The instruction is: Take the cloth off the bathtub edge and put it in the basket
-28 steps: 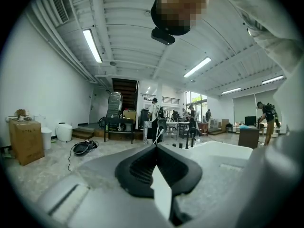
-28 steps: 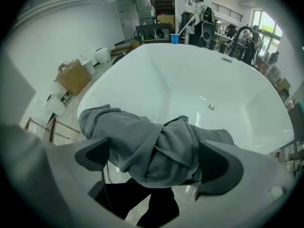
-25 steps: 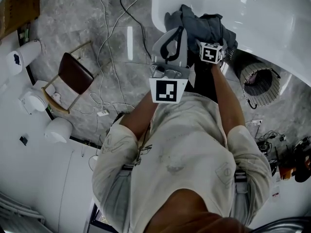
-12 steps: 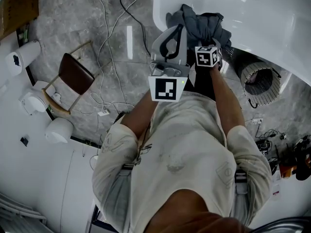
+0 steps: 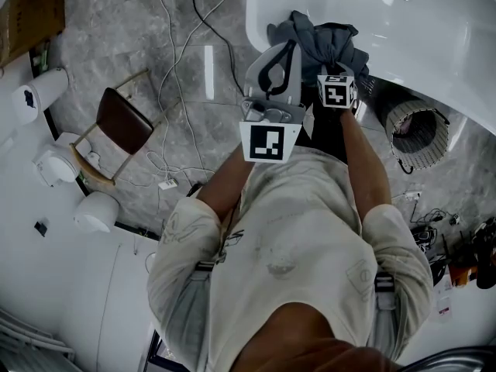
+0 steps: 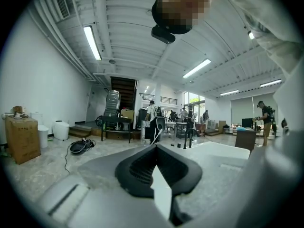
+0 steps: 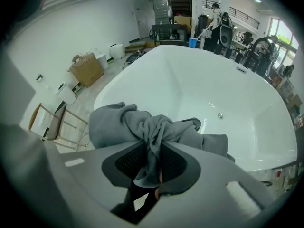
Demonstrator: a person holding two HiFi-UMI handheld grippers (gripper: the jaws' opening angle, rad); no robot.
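Filling the upper right of the head view, the white bathtub (image 5: 434,29) curves away from the person, and the round ribbed basket (image 5: 418,134) stands on the grey floor just beside its outer wall, to the person's right. The grey cloth (image 5: 325,41) is draped over the near edge of the tub, between the two grippers and the basin.

The right gripper (image 7: 153,160) points steeply down at that heap. Its jaws have just been closing, and they now pinch a gathered fold of the cloth between the ribbed pads. That suggests the grasp is made and the step in hand is the lift off the rim, with the carry across to the basket not yet begun. Most of the fabric looks to rest on the tub edge.

Drawn up at the pinch, the cloth puckers into tight vertical pleats and spreads out below into soft, thick lobes on either side. It looks limp and heavy enough to trail when raised.

The left gripper (image 6: 156,167) is held level beside it, jaws pressed together on nothing.
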